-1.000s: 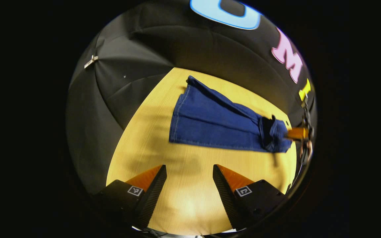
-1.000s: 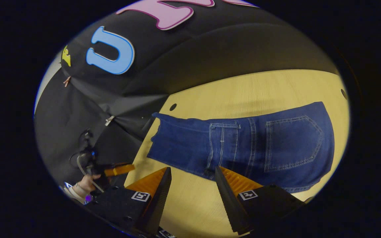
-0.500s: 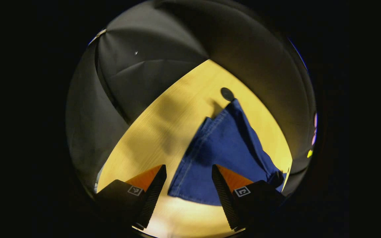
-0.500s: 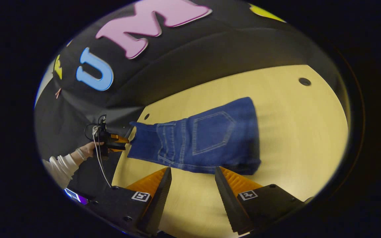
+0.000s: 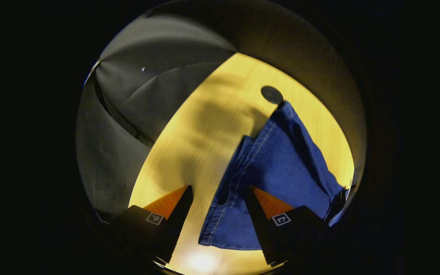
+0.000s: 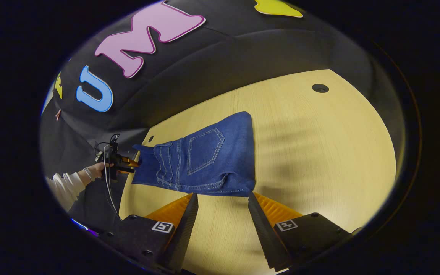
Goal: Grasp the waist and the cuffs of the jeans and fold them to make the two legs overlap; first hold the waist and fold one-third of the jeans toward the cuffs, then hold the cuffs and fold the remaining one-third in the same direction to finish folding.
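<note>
**Cuffs under the left gripper, folded waist before the right**

The jeans [image 6: 204,160] are laid on the table [image 6: 319,152], their long axis running left to right in the right gripper view. The cuffs [image 5: 239,225] are straddled by the released left gripper [image 5: 218,208], which is nearer them. The right gripper [image 6: 220,214] is held unclenched, apart from the near edge.
</note>
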